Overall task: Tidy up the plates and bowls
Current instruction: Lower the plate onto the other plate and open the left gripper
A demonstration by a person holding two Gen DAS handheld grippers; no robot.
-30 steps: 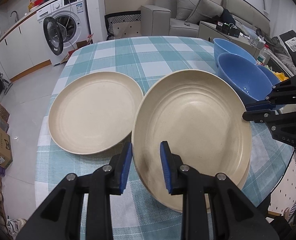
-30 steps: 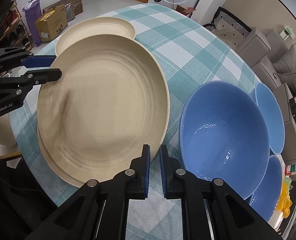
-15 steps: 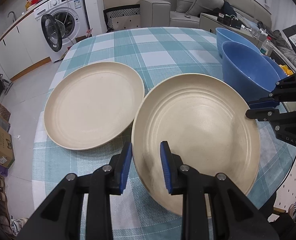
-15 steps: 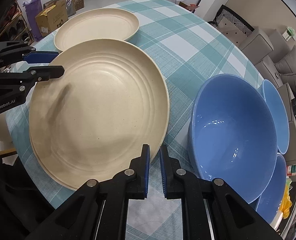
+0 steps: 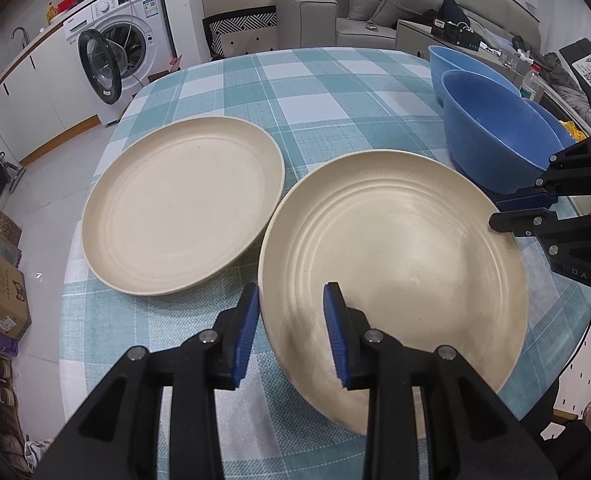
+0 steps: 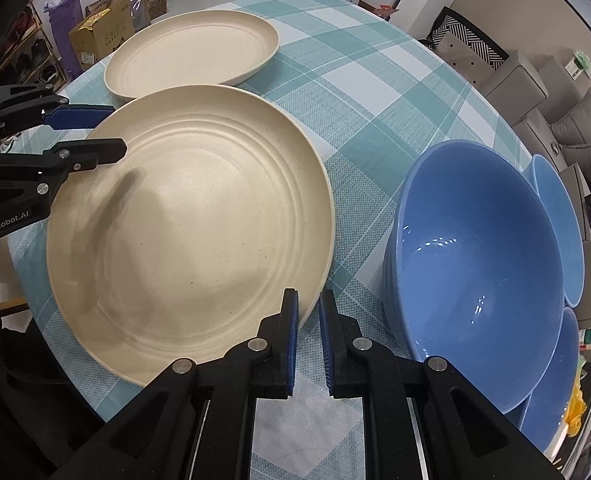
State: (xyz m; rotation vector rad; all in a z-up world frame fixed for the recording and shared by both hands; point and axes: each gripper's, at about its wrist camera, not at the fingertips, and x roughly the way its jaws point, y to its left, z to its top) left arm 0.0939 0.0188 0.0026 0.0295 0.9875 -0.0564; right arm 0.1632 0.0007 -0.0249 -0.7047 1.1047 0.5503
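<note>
Cream ridged round plate [image 5: 395, 248] down at checked-cloth table's [image 5: 315, 92] near edge, rim slack between left gripper's [image 5: 290, 300] just-opening jaws, right gripper [image 6: 308, 300] pressed together empty alongside, so could slide off if snagged.

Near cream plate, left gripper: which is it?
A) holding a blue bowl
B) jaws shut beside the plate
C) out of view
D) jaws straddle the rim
D: the left gripper has one finger outside and one inside the rim of the near cream plate; its jaws have just been opening.
</note>
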